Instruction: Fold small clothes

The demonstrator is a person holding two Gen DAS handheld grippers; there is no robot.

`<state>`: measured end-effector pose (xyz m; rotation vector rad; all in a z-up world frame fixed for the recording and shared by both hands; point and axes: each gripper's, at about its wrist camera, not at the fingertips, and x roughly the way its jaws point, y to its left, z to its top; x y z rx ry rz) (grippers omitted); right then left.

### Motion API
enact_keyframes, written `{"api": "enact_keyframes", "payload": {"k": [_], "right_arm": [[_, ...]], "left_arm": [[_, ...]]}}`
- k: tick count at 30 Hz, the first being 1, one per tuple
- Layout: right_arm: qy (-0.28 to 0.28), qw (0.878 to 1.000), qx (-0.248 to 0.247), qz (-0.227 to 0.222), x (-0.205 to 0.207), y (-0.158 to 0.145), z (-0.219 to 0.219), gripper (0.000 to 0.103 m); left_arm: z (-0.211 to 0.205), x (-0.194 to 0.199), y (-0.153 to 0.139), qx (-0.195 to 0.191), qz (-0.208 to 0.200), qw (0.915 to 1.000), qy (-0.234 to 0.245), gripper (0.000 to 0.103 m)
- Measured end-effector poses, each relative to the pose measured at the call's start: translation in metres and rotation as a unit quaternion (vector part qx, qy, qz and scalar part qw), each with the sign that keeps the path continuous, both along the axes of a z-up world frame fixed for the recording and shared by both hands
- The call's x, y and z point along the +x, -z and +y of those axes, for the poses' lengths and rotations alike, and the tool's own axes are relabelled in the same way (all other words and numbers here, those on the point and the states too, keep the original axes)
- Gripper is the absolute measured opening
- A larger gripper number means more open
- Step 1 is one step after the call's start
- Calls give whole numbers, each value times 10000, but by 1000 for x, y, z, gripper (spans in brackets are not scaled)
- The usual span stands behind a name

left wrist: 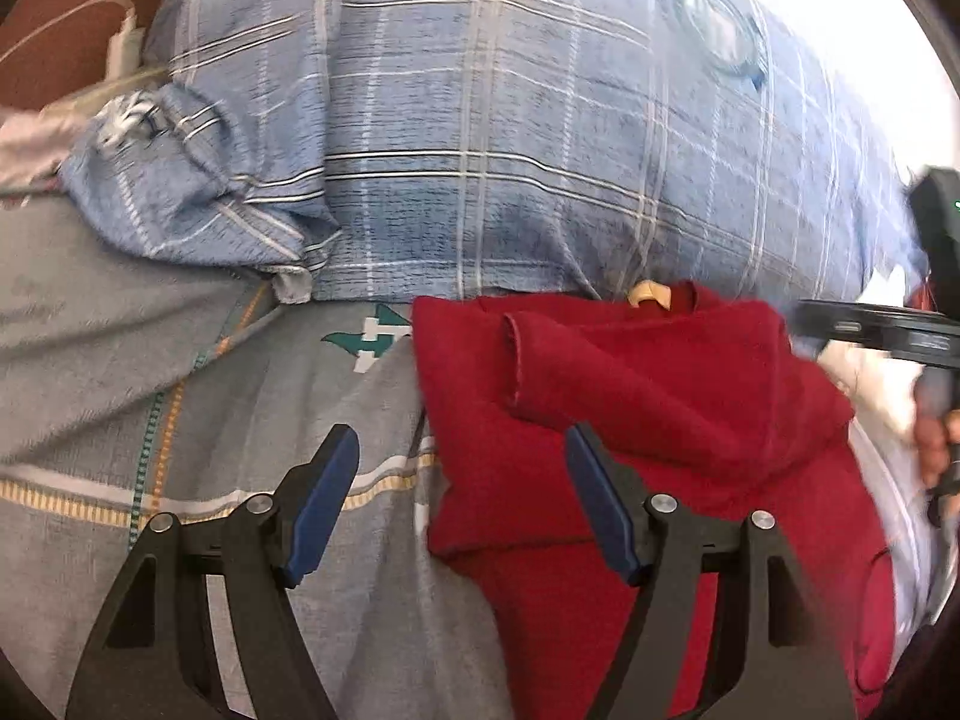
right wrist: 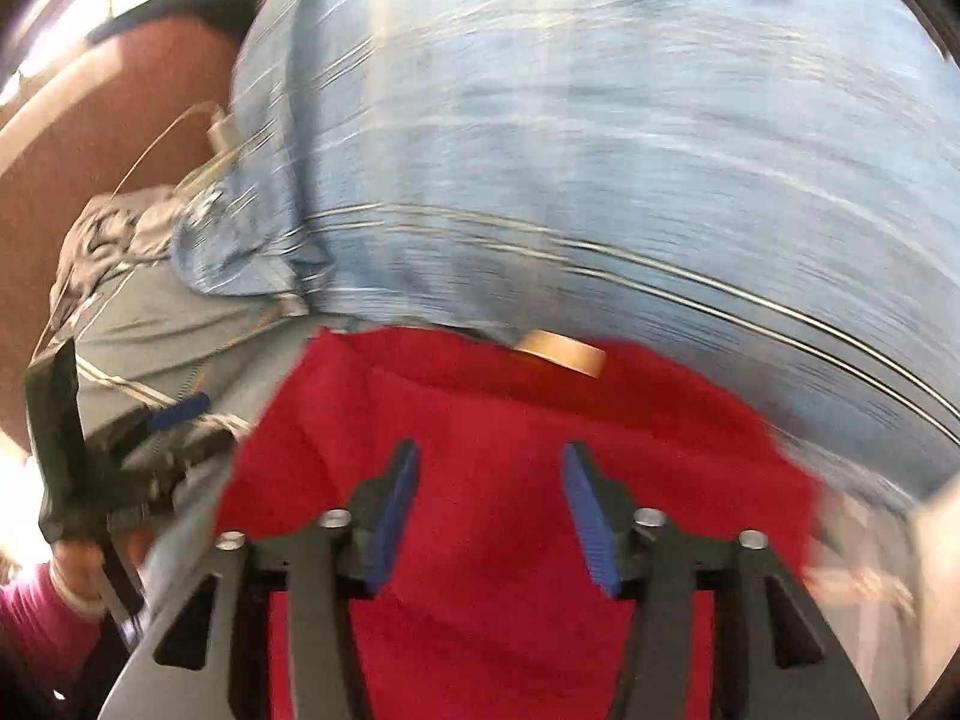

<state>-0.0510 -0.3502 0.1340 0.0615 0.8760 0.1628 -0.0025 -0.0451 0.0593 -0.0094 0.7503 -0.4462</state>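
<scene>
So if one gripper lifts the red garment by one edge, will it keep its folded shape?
Probably not. The red garment looks soft and floppy: its folded sleeve already sags in loose creases. It seems light, resting on the grey bedsheet without denting it. The knit looks grippy, not slippery.

Light: bright daylight, blown-out glare upper right in left view | Blur: right view heavily motion-smeared, left view sharper | Edges: fisheye bending, dark corners

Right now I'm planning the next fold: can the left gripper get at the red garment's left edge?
Probably yes. The left gripper is open with nothing between its jaws, and the red garment has its left edge lying just ahead, exposed on the grey sheet. The right gripper is over the garment's middle, apart from that edge.
</scene>
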Motion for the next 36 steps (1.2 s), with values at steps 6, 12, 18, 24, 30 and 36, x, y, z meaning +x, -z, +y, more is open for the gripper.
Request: {"api": "enact_keyframes", "payload": {"k": [6, 12, 18, 24, 30, 36], "right_arm": [[896, 9957, -141, 163, -64, 9, -85, 66], [935, 9919, -790, 351, -69, 44, -91, 66], [767, 9894, -1190, 308, -49, 61, -78, 30], [1041, 9922, -676, 79, -61, 46, -90, 7], [1156, 9892, -684, 588, -81, 71, -95, 7], [1651, 9858, -49, 298, -100, 33, -114, 43]], "left_arm": [[-23, 22, -4, 23, 237, 9997, 97, 71], [-55, 50, 3, 329, 485, 9980, 227, 71], [-71, 61, 15, 431, 916, 9946, 247, 27], [-57, 40, -4, 237, 756, 9966, 229, 11], [-41, 29, 16, 407, 912, 9950, 0, 5], [-32, 16, 1, 307, 685, 9971, -98, 14]]}}
